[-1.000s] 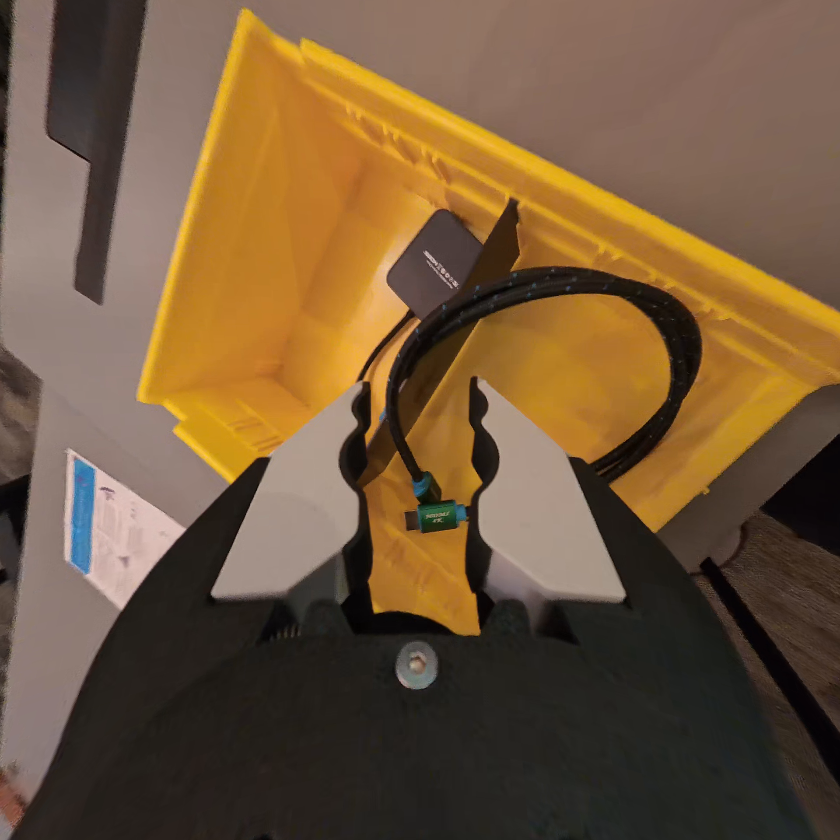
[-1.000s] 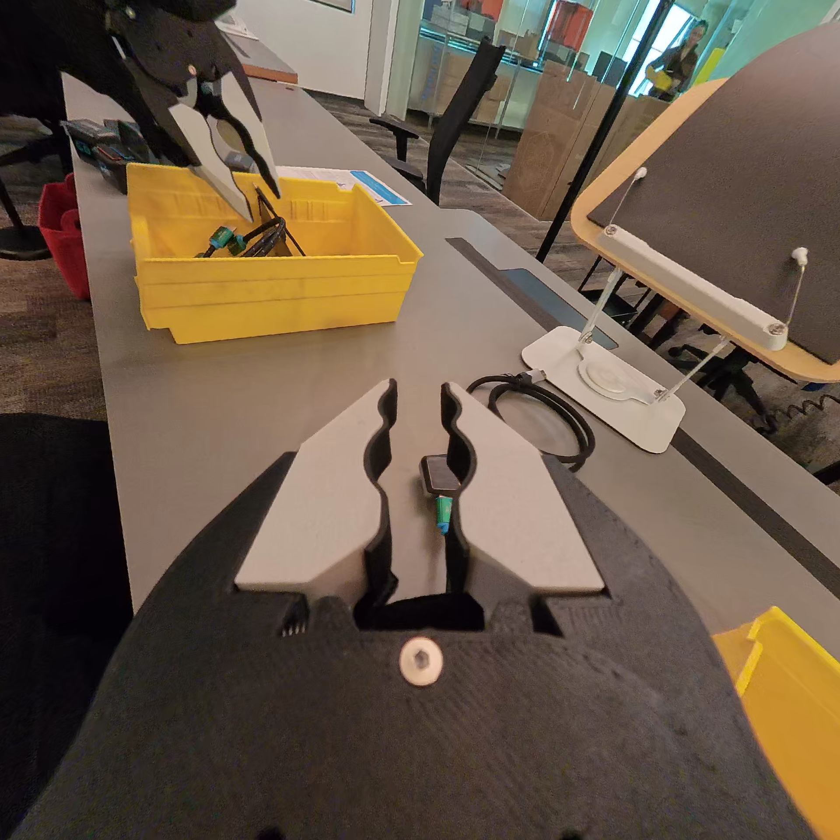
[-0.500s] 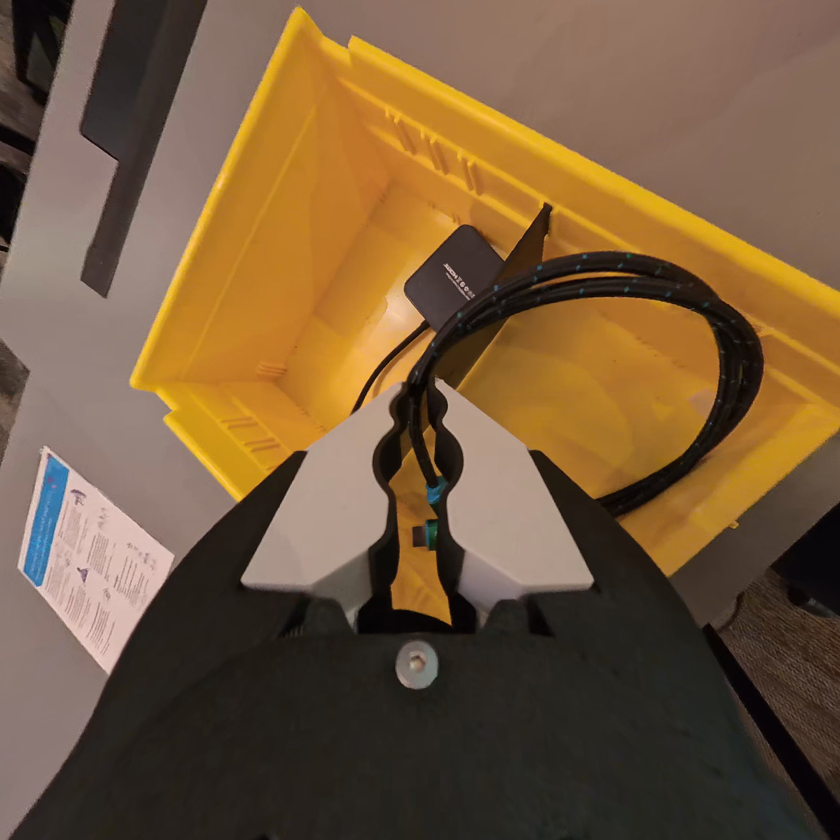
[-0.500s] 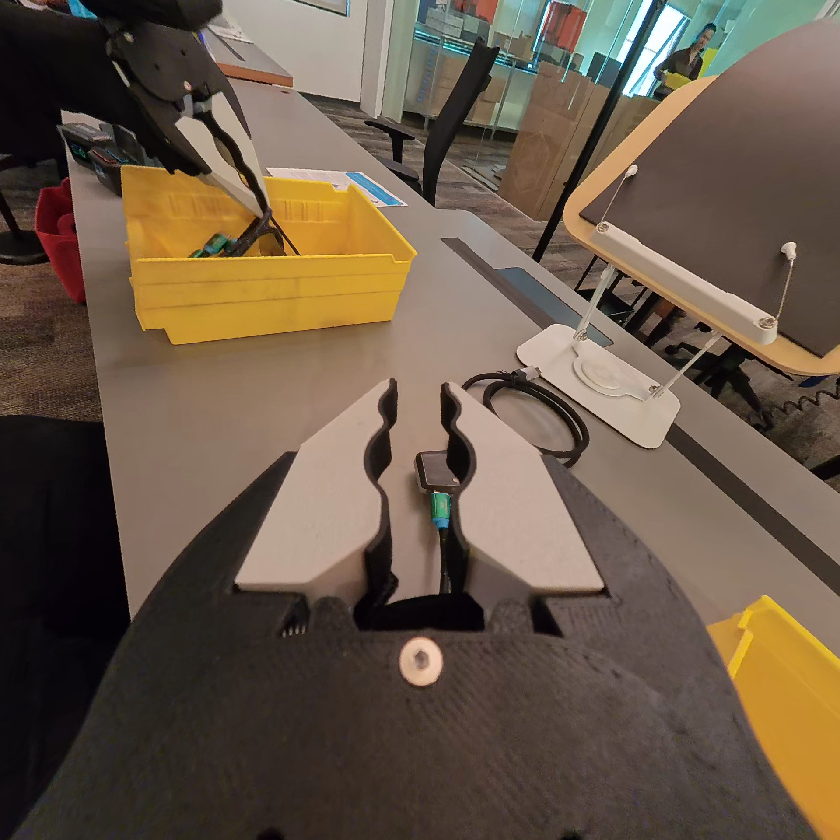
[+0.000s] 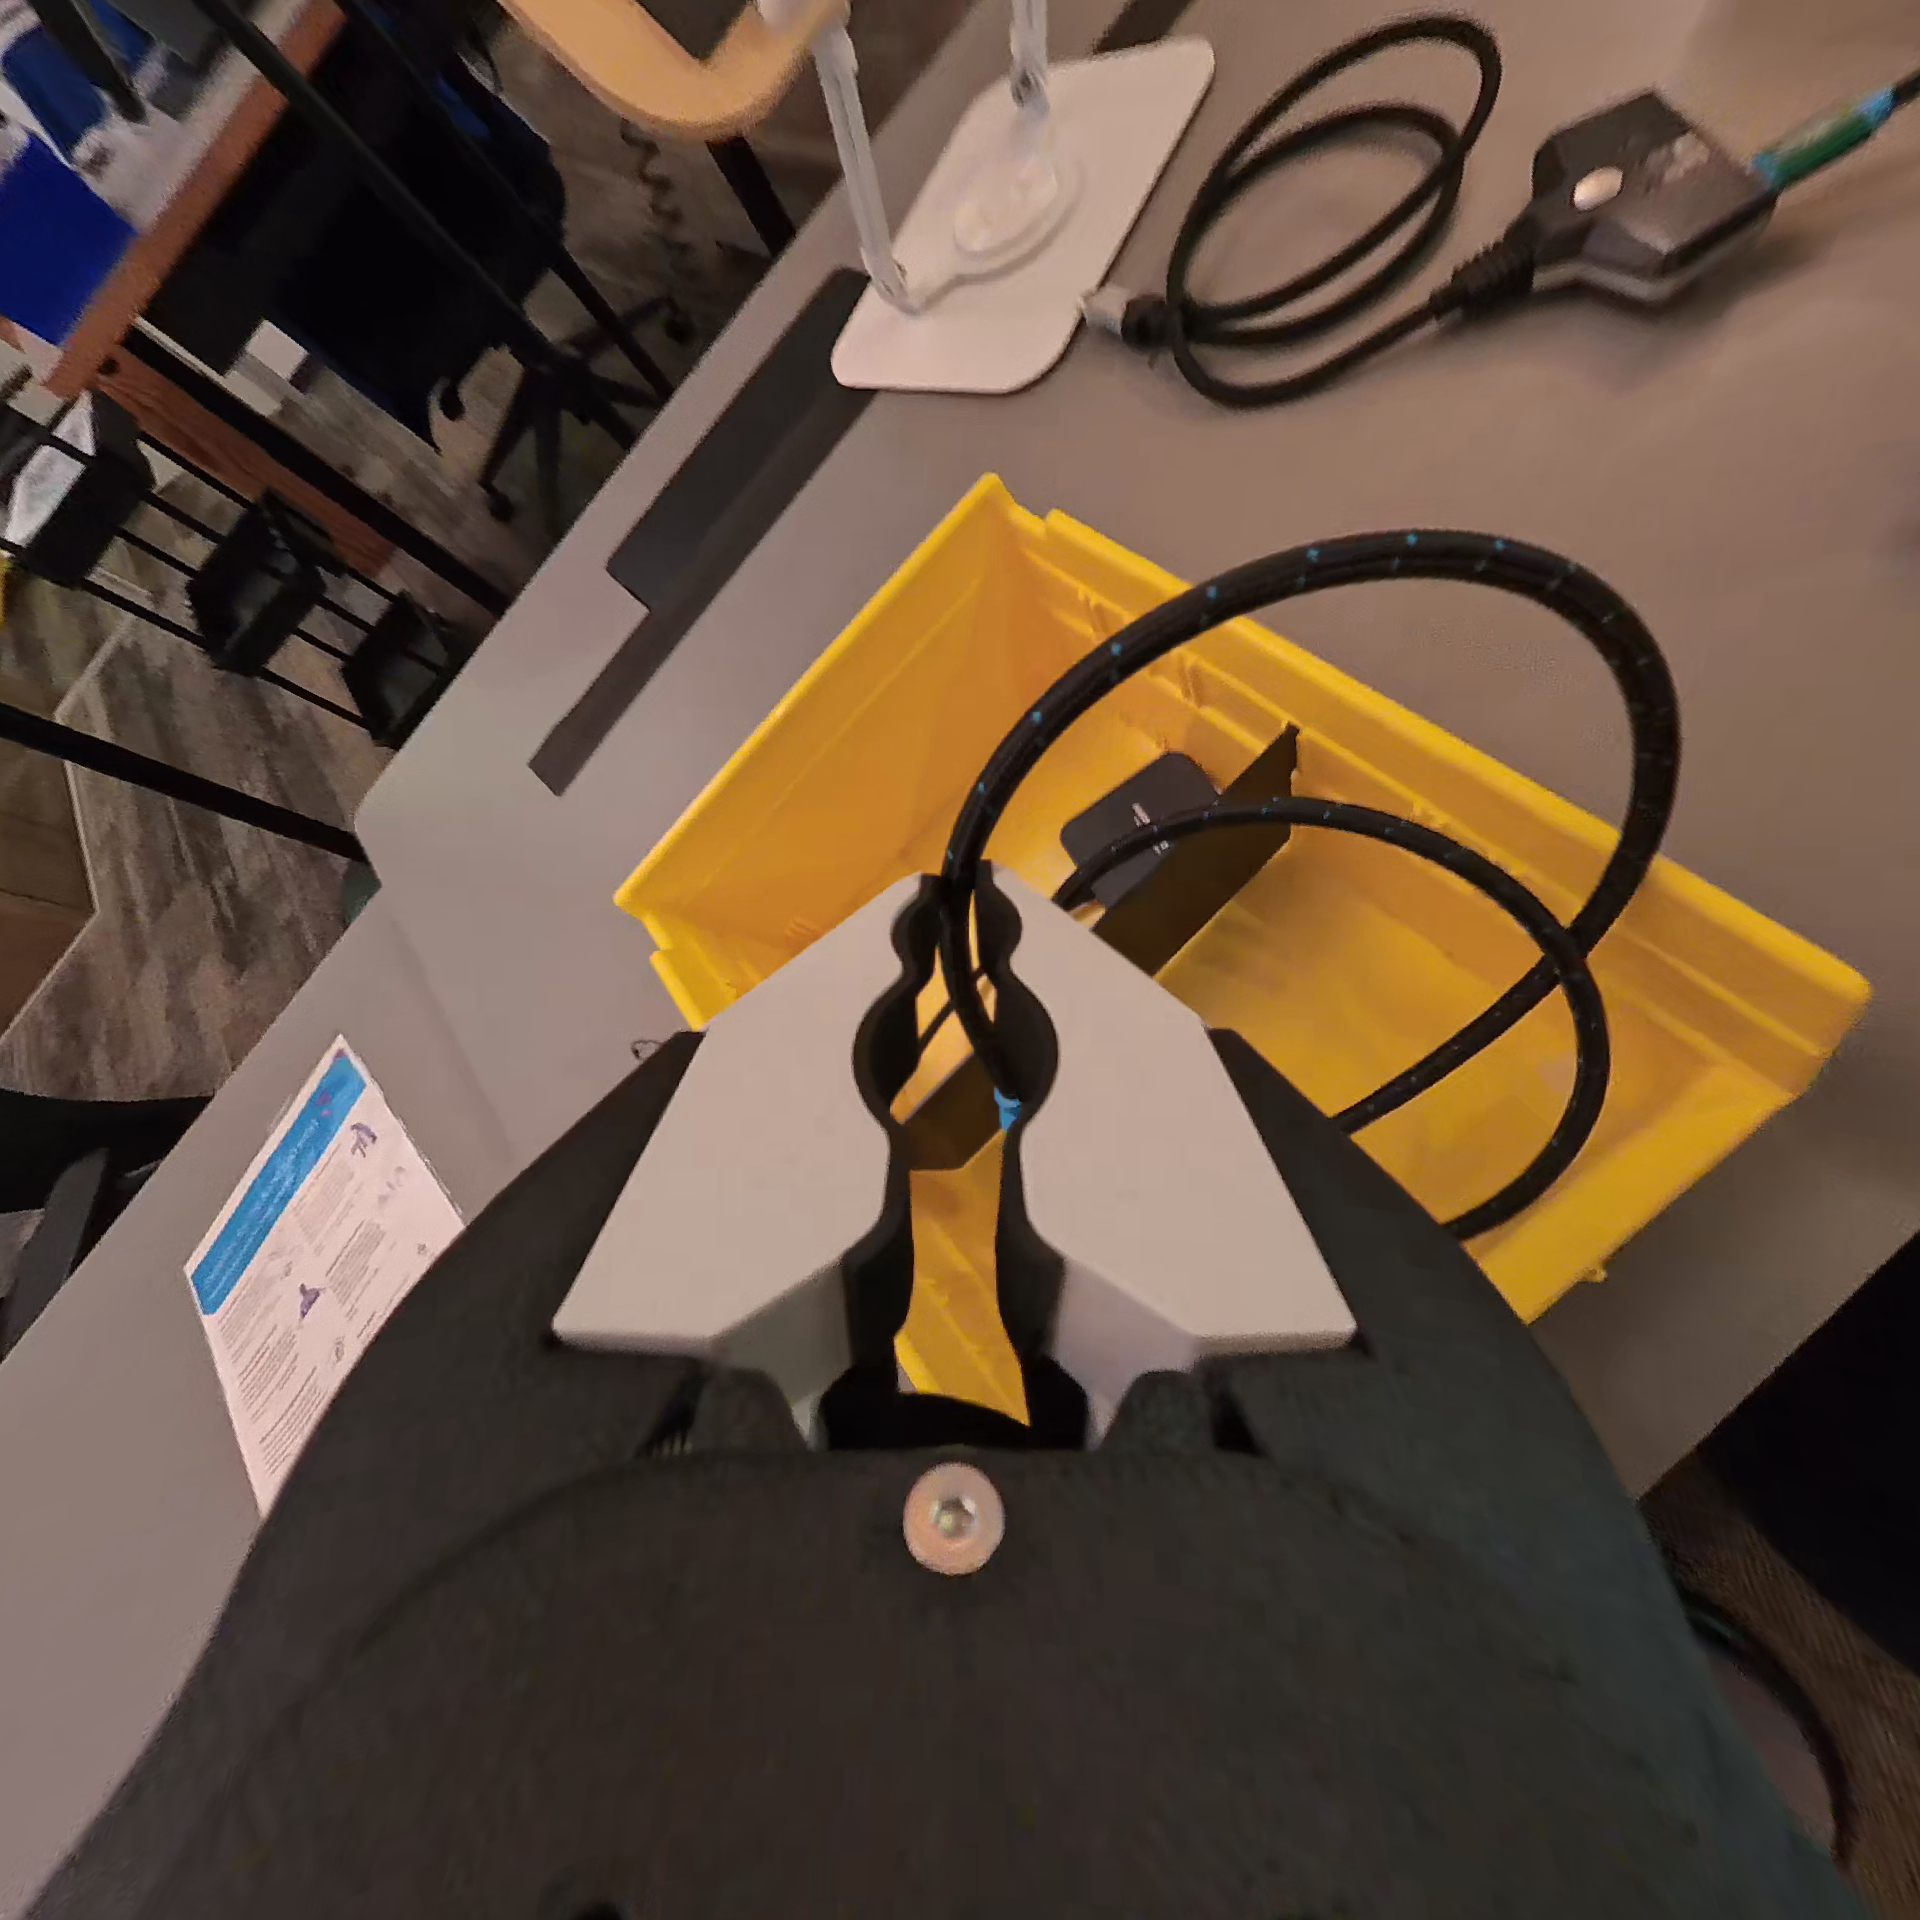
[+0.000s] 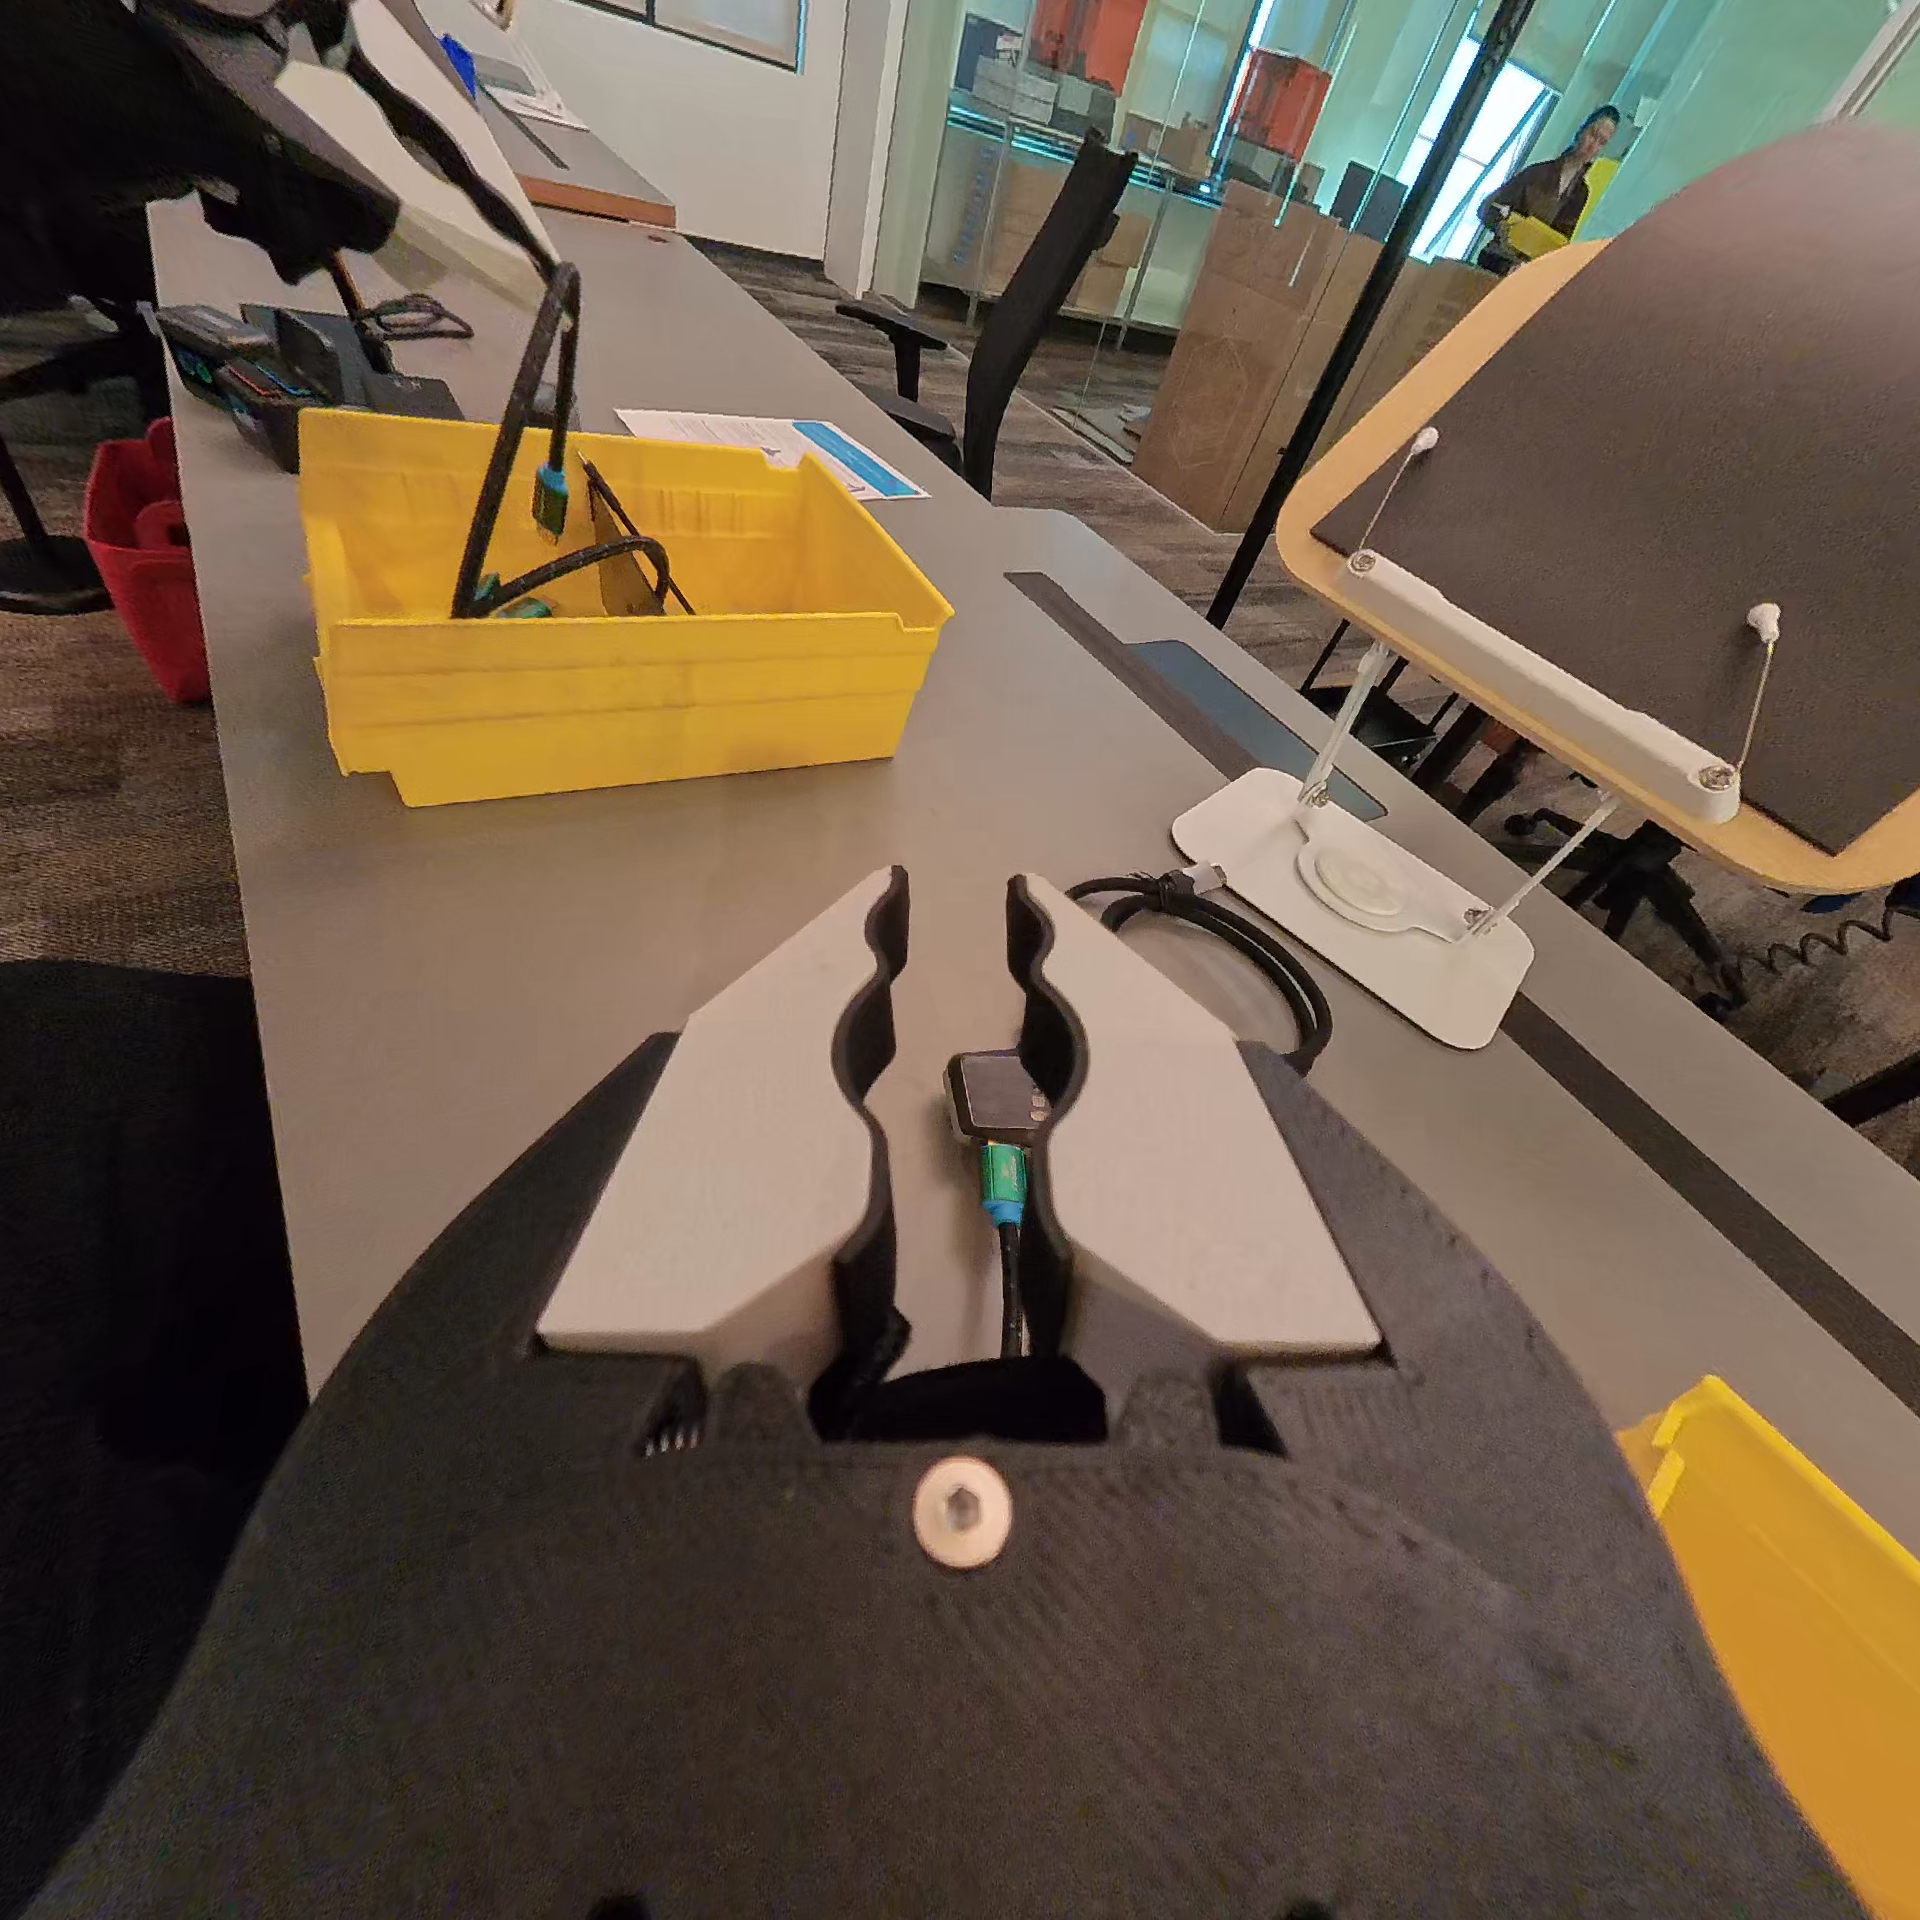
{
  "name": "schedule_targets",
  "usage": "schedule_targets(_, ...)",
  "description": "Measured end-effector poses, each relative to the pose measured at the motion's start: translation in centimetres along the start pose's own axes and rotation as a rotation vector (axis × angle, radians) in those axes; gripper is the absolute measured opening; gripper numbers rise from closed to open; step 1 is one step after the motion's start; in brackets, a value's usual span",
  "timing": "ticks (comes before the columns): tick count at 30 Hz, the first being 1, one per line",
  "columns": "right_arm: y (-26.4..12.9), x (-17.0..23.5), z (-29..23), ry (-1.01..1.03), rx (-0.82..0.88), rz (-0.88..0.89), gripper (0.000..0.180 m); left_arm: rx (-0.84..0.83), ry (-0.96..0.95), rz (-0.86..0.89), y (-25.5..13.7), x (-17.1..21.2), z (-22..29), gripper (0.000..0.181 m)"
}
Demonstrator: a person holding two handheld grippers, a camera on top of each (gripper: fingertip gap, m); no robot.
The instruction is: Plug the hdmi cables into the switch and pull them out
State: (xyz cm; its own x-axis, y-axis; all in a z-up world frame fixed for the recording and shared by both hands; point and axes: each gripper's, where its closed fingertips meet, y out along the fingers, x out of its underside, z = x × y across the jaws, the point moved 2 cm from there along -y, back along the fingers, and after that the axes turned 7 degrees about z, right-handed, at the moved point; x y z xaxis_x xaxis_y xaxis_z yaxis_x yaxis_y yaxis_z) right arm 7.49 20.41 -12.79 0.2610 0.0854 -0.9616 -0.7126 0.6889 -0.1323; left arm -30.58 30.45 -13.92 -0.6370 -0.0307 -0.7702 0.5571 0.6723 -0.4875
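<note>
Above the yellow bin (image 5: 831,748) the left gripper (image 5: 961,914) pinches a black braided cable (image 5: 1455,561) between its tips, its loop partly lifted out. On the grey tabletop (image 6: 582,935), the right gripper (image 6: 956,904) hovers with fingers narrowly apart over the small switch (image 6: 992,1091), where a green plug (image 6: 1003,1179) sits.

Bare table (image 6: 623,914) lies open between the yellow bin (image 6: 623,707) and the white stand (image 6: 1371,935), whose coiled cord (image 6: 1247,935) seemingly crowds the right.
</note>
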Motion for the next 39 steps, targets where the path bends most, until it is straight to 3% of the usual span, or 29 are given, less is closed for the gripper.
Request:
schedule_targets(8, -0.5, -0.7, 0.2, -0.010, 0.012, 0.011, 0.016, -0.093, 0.031, 0.043, -0.9, -1.3, -1.1, 0.004)
schedule_targets(14, -1.0, -1.0, 0.6, -0.011, 0.026, 0.020, 0.016, -0.225, 0.204, -0.050, -1.1, -2.3, -1.7, 0.004)
schedule_targets(23, -1.4, -1.4, 0.8, -0.015, 0.035, 0.033, 0.016, -0.379, 0.301, -0.102, -2.5, -3.8, -4.0, 0.004)
schedule_targets(31, -1.6, -1.9, 1.0, -0.019, 0.045, 0.045, 0.017, -0.450, 0.346, -0.051, -3.6, -7.4, -4.7, 0.004)
schedule_targets(39, -2.1, -2.3, 1.2, -0.022, 0.051, 0.058, 0.016, -0.403, 0.406, -0.174, -1.8, -4.7, -3.6, 0.004)
